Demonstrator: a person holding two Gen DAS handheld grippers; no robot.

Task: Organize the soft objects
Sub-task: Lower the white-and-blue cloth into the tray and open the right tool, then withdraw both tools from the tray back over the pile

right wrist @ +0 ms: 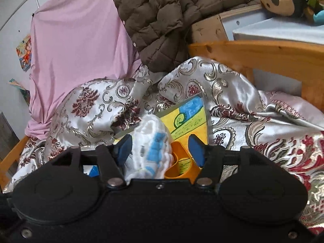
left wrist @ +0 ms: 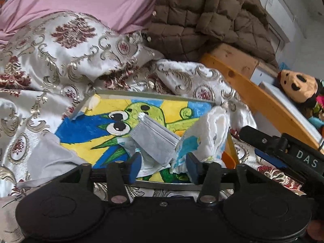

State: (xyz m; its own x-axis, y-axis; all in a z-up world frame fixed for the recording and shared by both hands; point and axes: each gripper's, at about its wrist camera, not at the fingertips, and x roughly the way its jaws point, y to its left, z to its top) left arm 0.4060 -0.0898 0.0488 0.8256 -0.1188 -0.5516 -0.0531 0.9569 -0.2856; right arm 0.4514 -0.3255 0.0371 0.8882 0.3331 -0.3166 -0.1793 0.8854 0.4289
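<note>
A crumpled white-and-blue cloth and a grey folded mask lie on the painted tray.

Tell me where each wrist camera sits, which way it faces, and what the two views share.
Left wrist: behind the open left gripper, looking down at the framed cartoon painting and grey cloth; the right gripper shows at the right.
Right wrist: behind the open right gripper, facing the white padded cloth and orange cup.
Shared: painting, white cloth, brown quilted jacket, floral satin bedspread.

Bed, seemingly, bears satin cover, painting.
</note>
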